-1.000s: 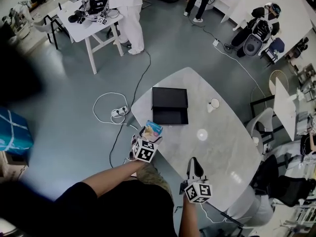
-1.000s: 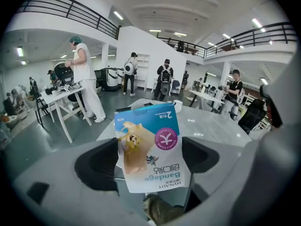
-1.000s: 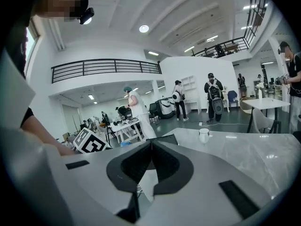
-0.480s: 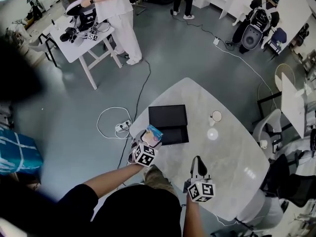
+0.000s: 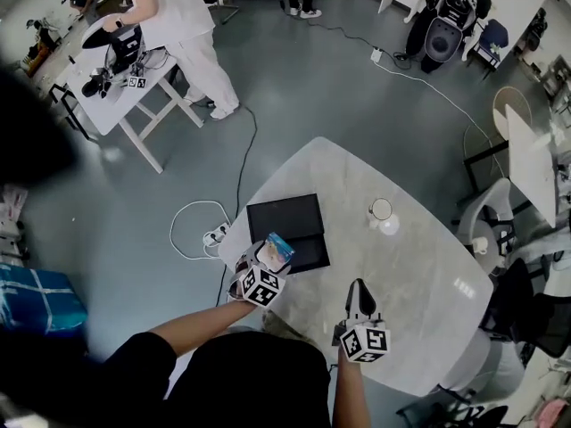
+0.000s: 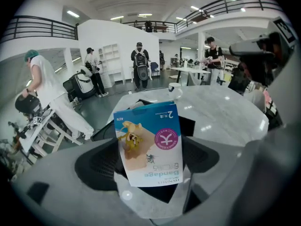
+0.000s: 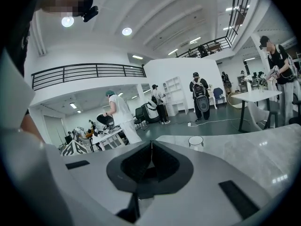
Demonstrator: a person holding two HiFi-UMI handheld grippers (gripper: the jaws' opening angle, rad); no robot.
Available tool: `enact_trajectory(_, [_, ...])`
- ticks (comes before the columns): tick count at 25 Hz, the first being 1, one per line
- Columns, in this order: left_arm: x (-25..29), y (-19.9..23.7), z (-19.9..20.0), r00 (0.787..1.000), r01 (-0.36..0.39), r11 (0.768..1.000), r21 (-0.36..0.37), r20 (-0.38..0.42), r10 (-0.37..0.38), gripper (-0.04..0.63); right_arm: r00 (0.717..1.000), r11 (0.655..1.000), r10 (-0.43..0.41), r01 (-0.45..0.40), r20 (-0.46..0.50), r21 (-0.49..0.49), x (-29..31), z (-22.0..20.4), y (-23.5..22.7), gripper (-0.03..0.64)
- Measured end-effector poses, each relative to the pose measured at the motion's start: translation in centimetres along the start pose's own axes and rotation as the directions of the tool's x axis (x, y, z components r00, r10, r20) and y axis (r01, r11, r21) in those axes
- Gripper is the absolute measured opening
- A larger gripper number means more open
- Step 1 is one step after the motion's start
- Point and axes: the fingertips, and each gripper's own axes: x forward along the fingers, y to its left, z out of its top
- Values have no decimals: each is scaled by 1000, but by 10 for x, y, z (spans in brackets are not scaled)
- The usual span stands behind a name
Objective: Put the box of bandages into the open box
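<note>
My left gripper (image 5: 266,263) is shut on the box of bandages (image 5: 276,249), a blue and white carton with a cartoon print (image 6: 149,146). In the head view it hangs at the near edge of the open black box (image 5: 284,230), which lies on the pale marble table (image 5: 419,283) with its lid folded back. In the left gripper view the black box (image 6: 190,124) shows just behind the carton. My right gripper (image 5: 359,294) is shut and empty over the table's near side, its jaws (image 7: 151,161) pressed together.
A small white cup (image 5: 381,210) stands on the table beyond the black box. A power strip and white cable (image 5: 212,235) lie on the floor left of the table. A person in white (image 5: 178,25) works at another table (image 5: 116,87) far left. Chairs (image 5: 500,239) stand at the right.
The view has shifted, so the table and black box sit lower and closer. My left gripper with the bandage box has moved up to the black box's near edge. The right gripper stays put.
</note>
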Motion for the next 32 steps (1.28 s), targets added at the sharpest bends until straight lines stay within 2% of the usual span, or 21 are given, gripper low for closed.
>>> enact_trajectory(5, [24, -21, -4, 997, 50, 996, 68, -55, -47, 439, 999, 999, -42, 42, -16, 22, 2, -7, -32, 12])
enact_trajectory(10, [43, -36, 0, 994, 85, 984, 158, -75, -74, 436, 996, 995, -86, 87, -22, 46, 1, -15, -59, 12])
enact_trajectory(19, [71, -66, -8, 980, 179, 939, 295, -142, -142, 433, 987, 983, -157, 159, -30, 89, -9, -22, -91, 12])
enact_trajectory(25, [85, -68, -8, 972, 207, 927, 313, -175, -158, 433, 980, 972, -199, 201, -34, 120, -16, -25, -114, 12])
enact_trajectory(32, [86, -68, -16, 967, 217, 931, 295, -198, -162, 431, 978, 969, -207, 209, -28, 134, -13, -25, -127, 12])
